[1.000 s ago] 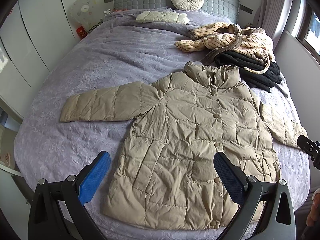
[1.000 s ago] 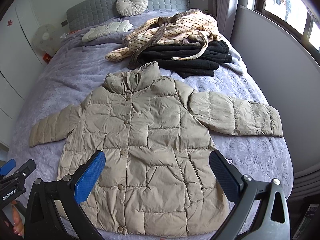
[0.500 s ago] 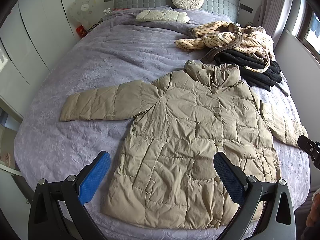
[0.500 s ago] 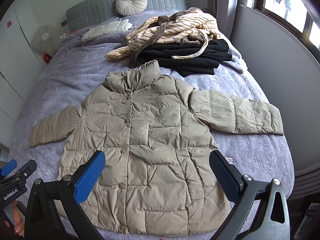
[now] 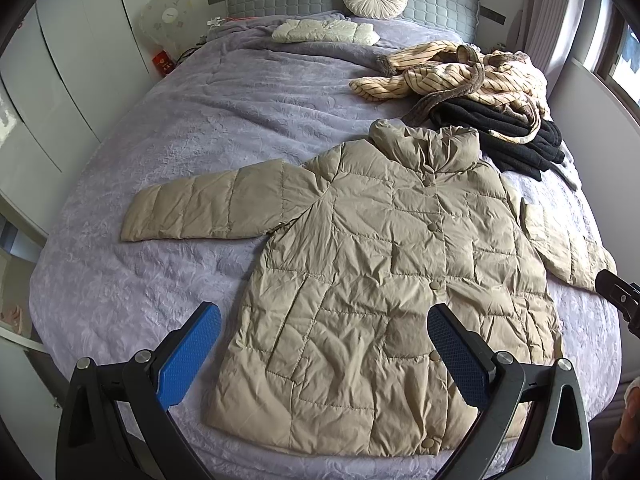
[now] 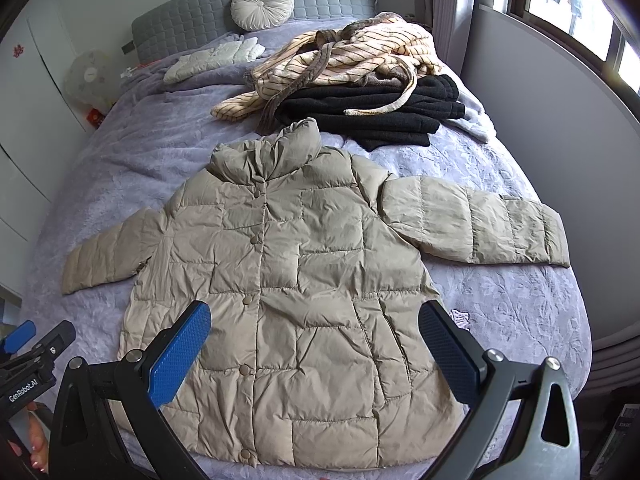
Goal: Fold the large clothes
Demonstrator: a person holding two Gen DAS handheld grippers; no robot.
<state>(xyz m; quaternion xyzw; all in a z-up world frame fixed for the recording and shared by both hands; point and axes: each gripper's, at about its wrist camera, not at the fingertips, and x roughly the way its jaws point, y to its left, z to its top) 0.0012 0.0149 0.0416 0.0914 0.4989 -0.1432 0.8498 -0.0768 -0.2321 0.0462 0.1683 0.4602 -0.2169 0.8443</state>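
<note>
Bed (image 5: 168, 152) with purple cover fills your view; on it the coat (image 5: 372, 280) lies flat, front up, buttoned, both sleeves spread sideways. Beyond its collar sits a pile of clothes (image 6: 360, 84), striped over black. Your left gripper (image 5: 324, 356) and right gripper (image 6: 314, 354) both hover above the hem, jaws wide, holding nothing.

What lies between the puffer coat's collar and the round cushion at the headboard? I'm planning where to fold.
In the right wrist view, striped robe atop black clothes, beyond puffer coat, before round cushion.
</note>
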